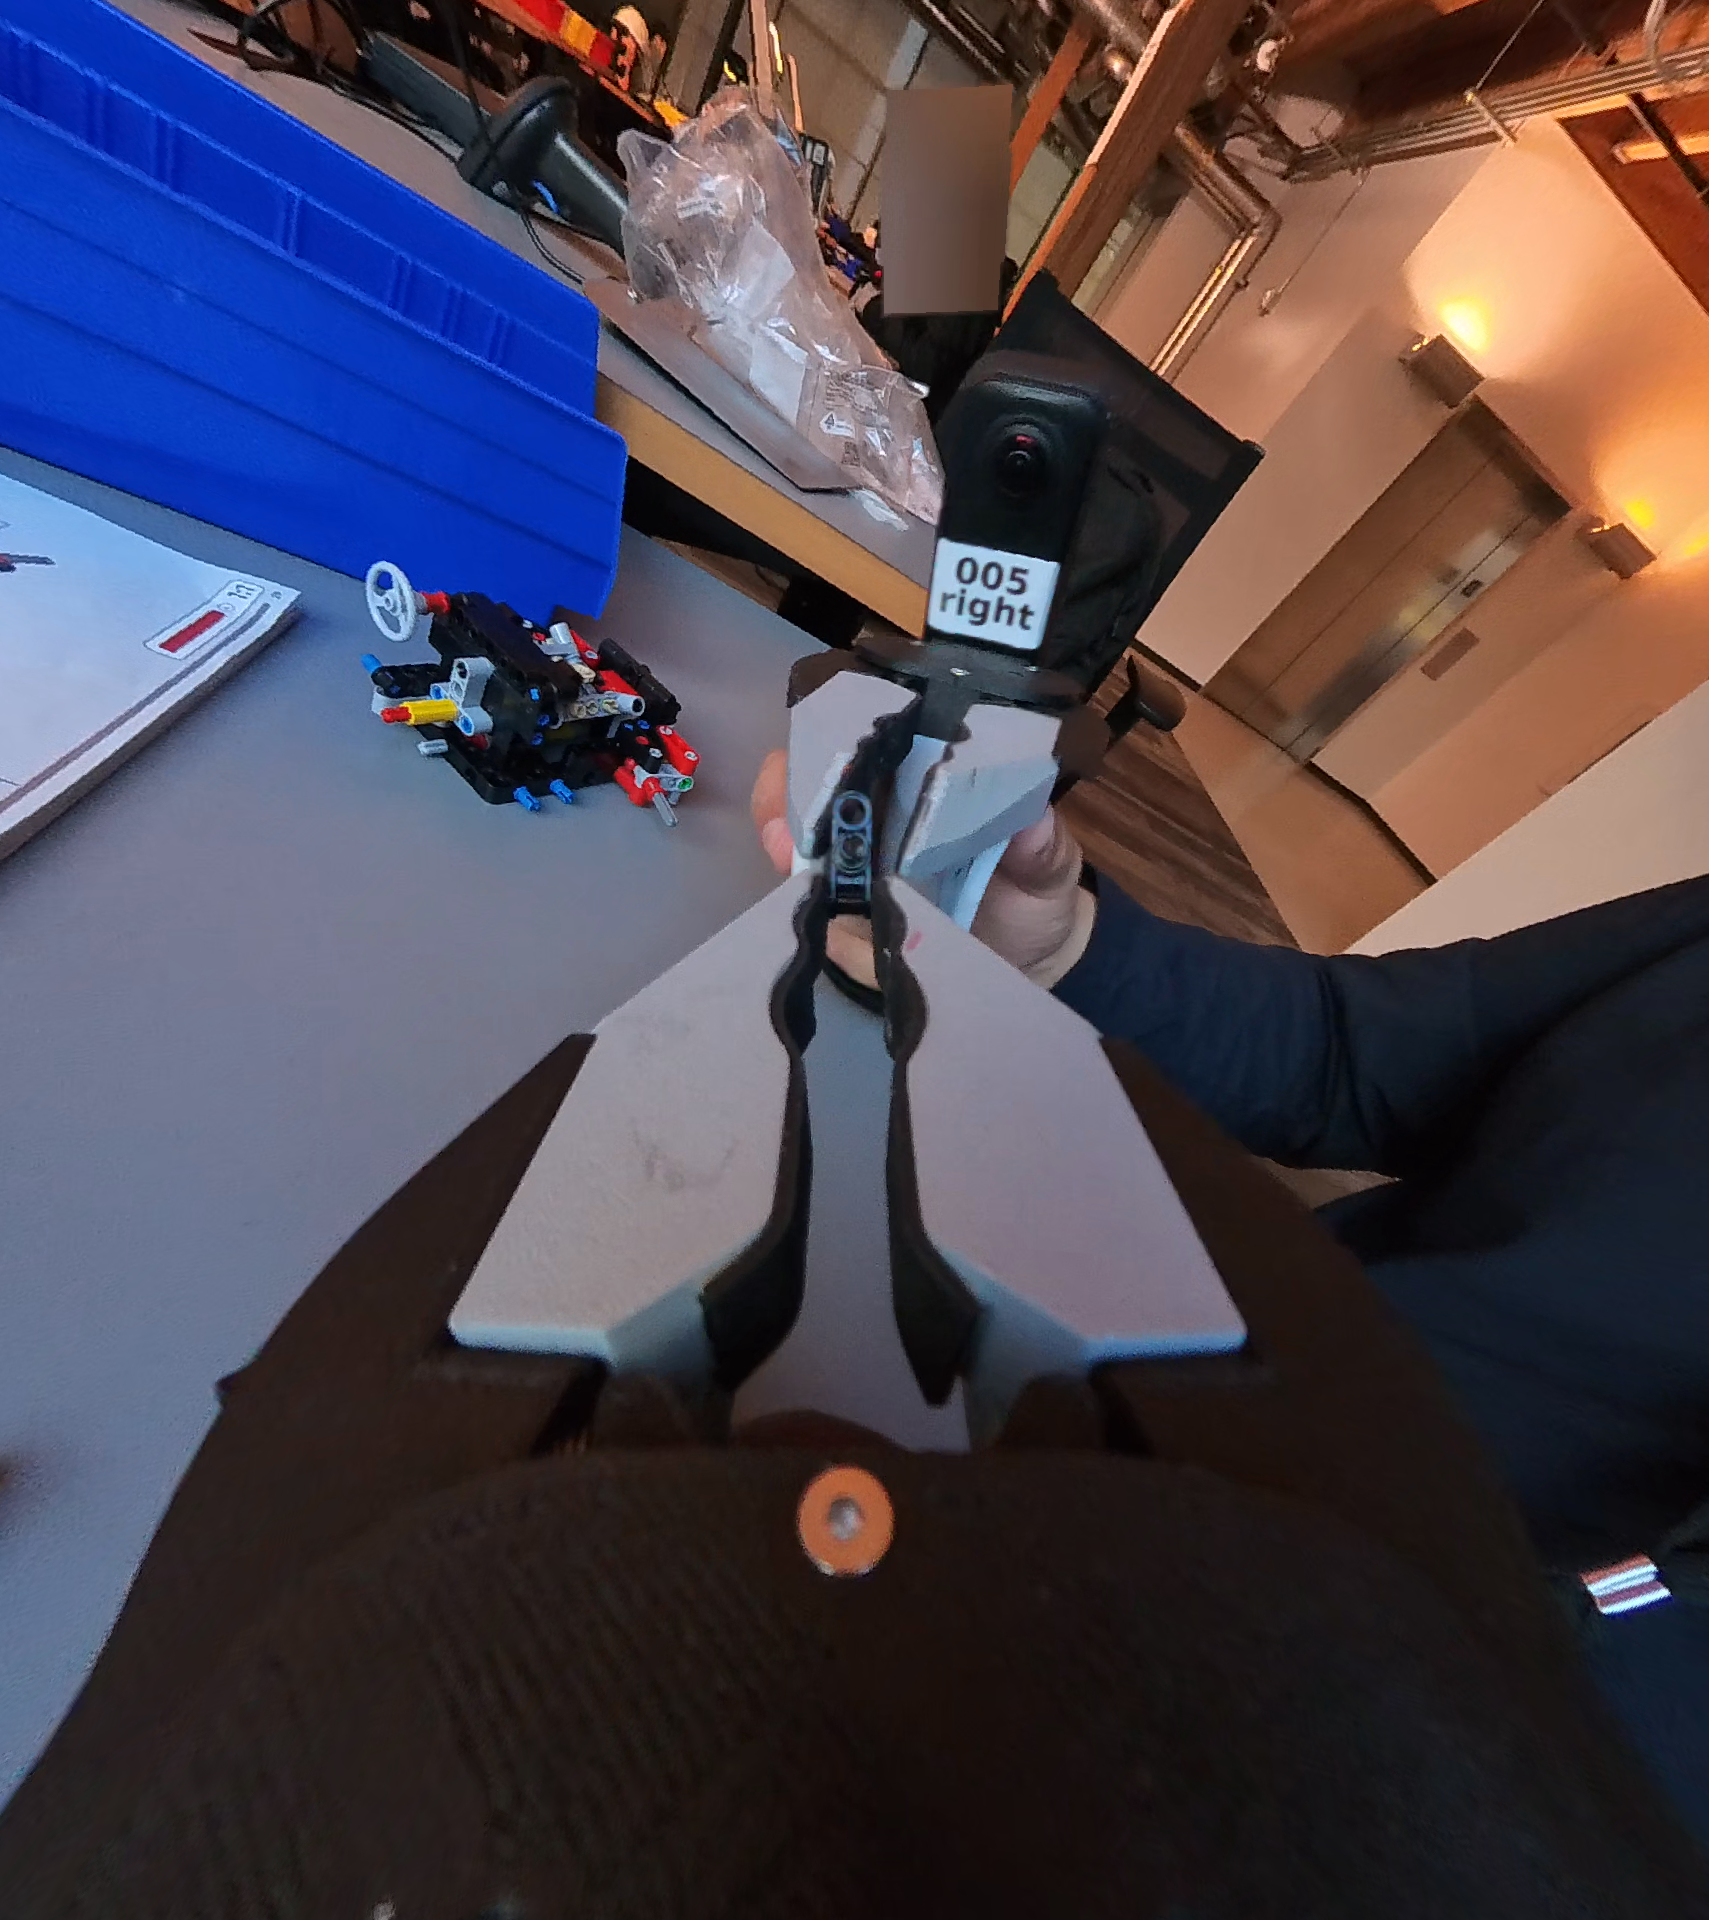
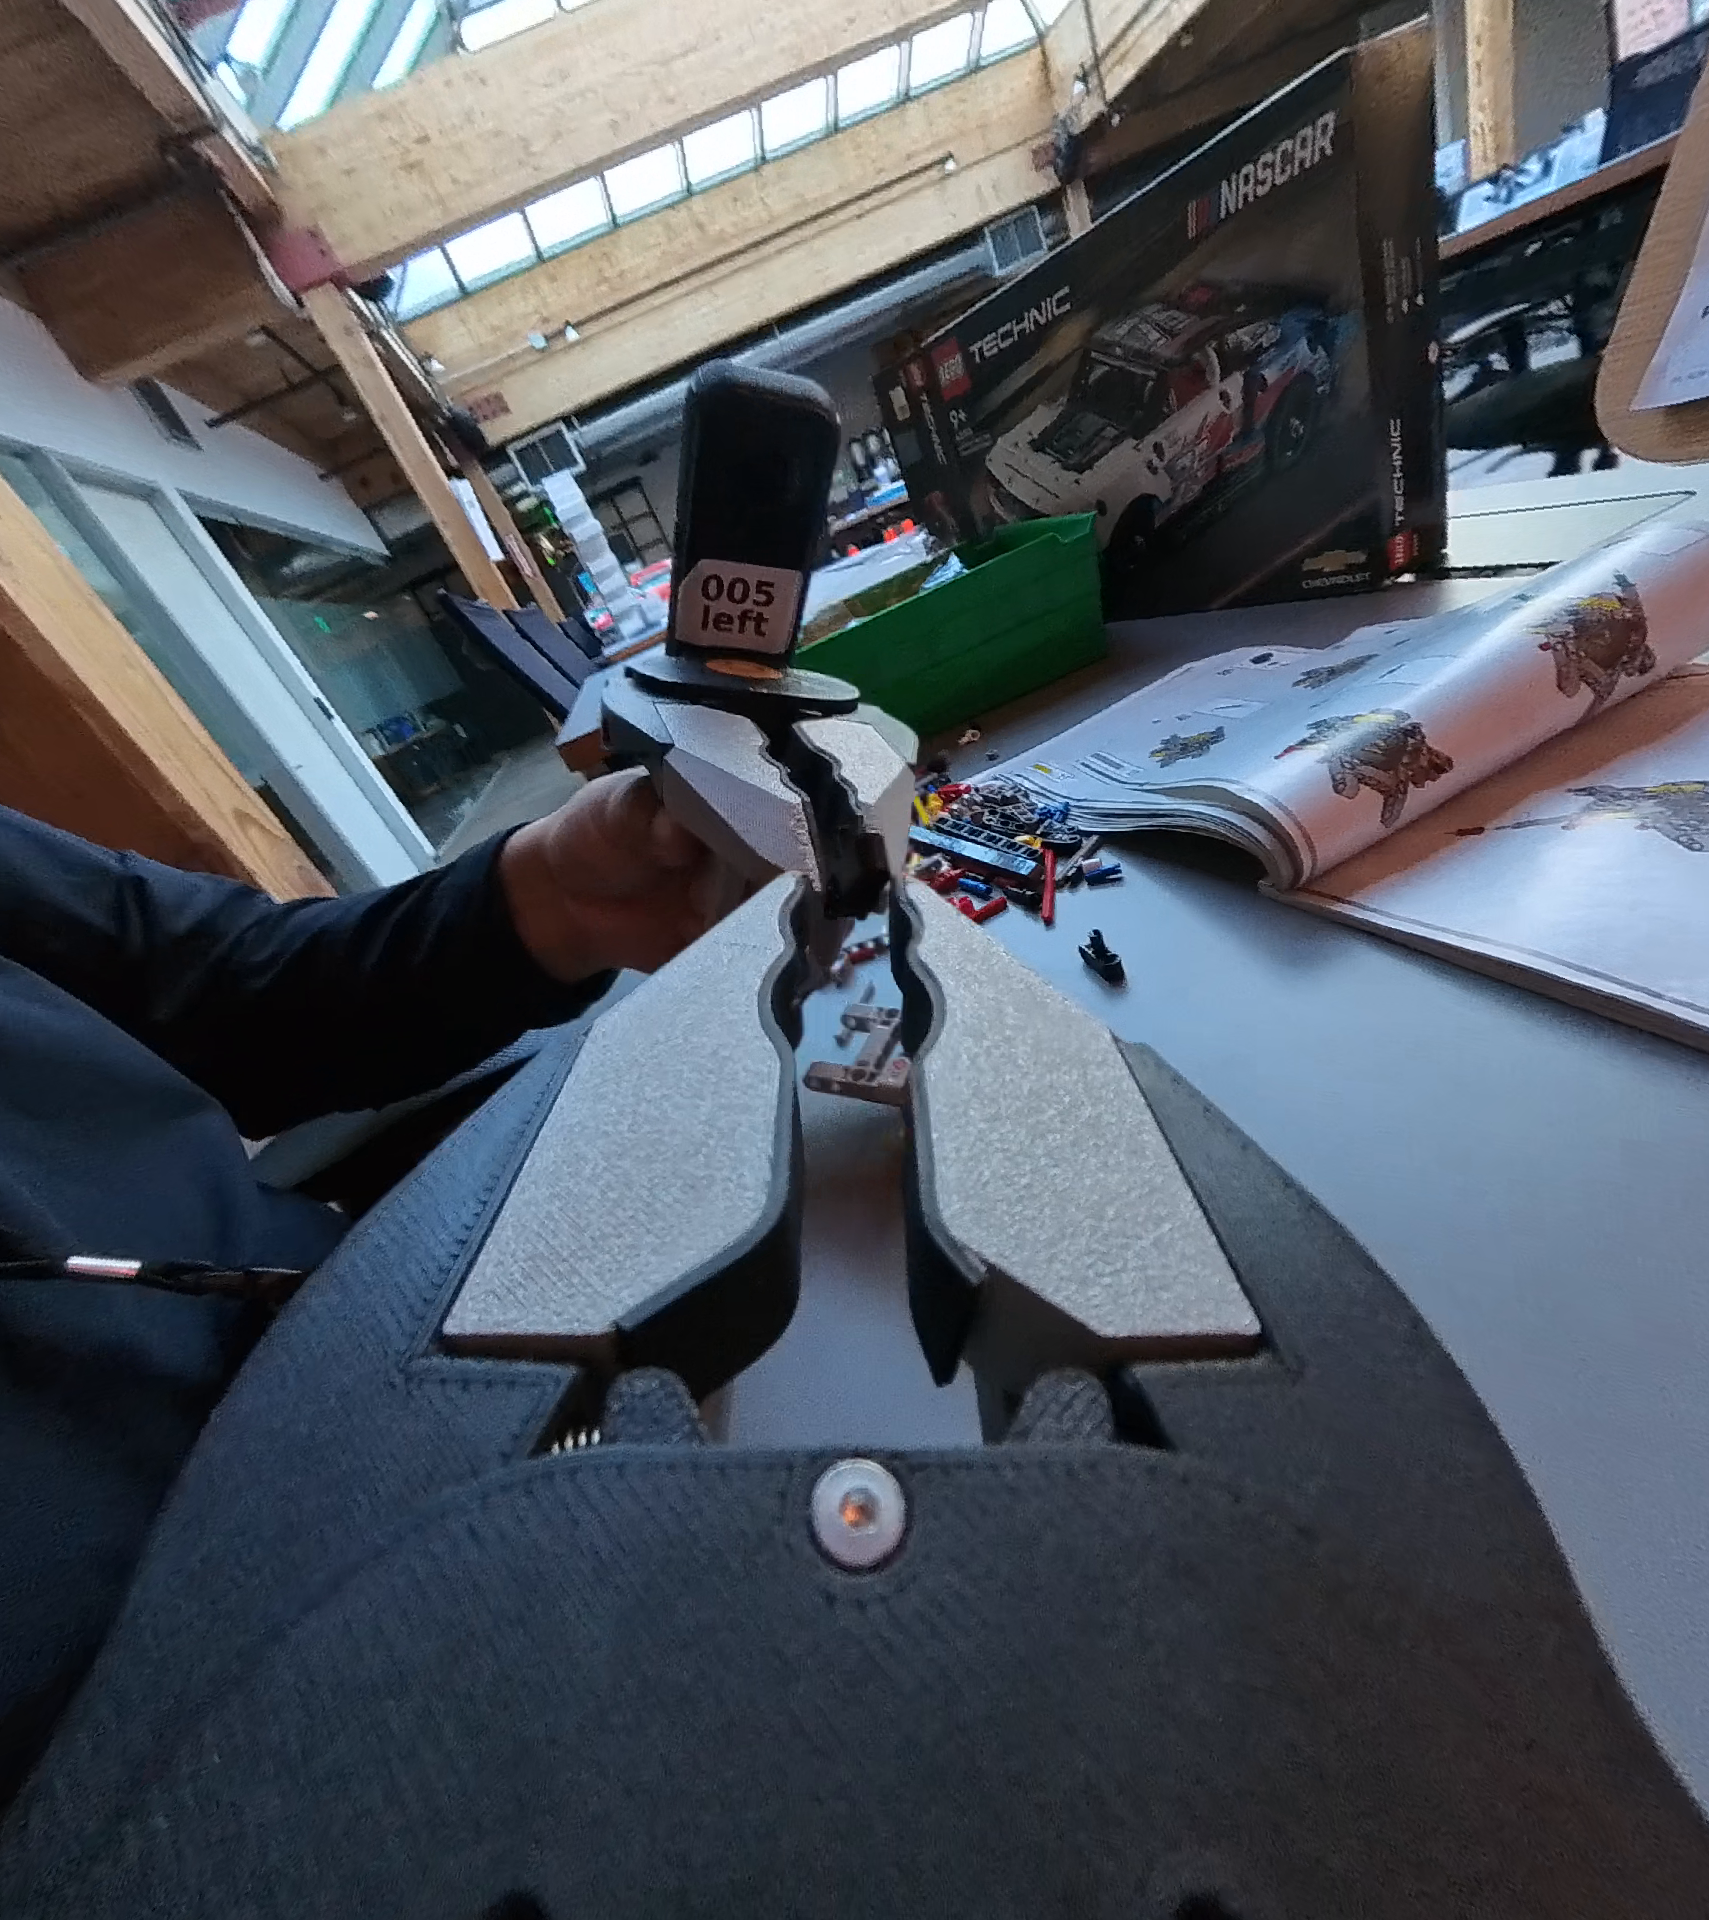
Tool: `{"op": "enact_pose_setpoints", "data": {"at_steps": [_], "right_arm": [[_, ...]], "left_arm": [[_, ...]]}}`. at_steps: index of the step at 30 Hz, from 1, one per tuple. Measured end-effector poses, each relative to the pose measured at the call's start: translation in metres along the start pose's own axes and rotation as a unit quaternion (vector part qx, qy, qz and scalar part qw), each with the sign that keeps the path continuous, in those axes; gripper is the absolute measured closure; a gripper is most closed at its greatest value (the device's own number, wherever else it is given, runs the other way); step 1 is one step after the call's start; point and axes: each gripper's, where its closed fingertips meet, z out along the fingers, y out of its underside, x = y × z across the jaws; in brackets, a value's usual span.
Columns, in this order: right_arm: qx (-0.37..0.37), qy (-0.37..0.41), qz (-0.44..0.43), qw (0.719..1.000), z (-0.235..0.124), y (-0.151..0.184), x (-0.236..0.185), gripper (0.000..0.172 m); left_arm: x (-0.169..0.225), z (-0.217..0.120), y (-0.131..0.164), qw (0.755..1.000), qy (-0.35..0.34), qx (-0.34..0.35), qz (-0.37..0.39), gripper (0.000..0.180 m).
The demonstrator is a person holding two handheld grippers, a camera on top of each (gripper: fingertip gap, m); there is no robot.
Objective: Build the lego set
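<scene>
Left claw (image 1: 845,883) clamped on a small black connector piece (image 1: 850,842), right claw (image 2: 855,899) gripping the same piece – contact blurred, half-hidden

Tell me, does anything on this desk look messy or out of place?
Mostly tidy. Loose building pieces lie scattered on the grey table beside the open instruction booklet, one black piece off alone. The half-built model looks intact.

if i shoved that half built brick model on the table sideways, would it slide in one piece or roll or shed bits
The half-built brick model would probably slide, not roll: it sits low on a flat black base on the smooth grey table. Protruding bits, like the white wheel and the blue pins along its edge, look likeliest to snag or pop off. It seems stiff and light.
</scene>
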Motion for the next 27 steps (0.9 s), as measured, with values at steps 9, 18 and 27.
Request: {"op": "enact_pose_setpoints", "data": {"at_steps": [9, 18, 27], "right_arm": [[0.000, -0.004, 0.012, 1.000, 0.007, 0.008, 0.000, 0.167], [-0.019, 0.002, -0.024, 1.000, 0.017, 0.017, -0.005, 0.167], [-0.120, 0.071, 0.042, 0.989, 0.018, 0.045, 0.026, 0.168]], "left_arm": [[-0.005, -0.001, 0.020, 0.990, -0.079, -0.047, 0.111, 0.175], [-0.004, -0.005, 0.023, 0.998, -0.038, -0.035, 0.045, 0.174], [-0.047, -0.070, 0.063, 0.949, -0.228, -0.214, 0.043, 0.126]]}}
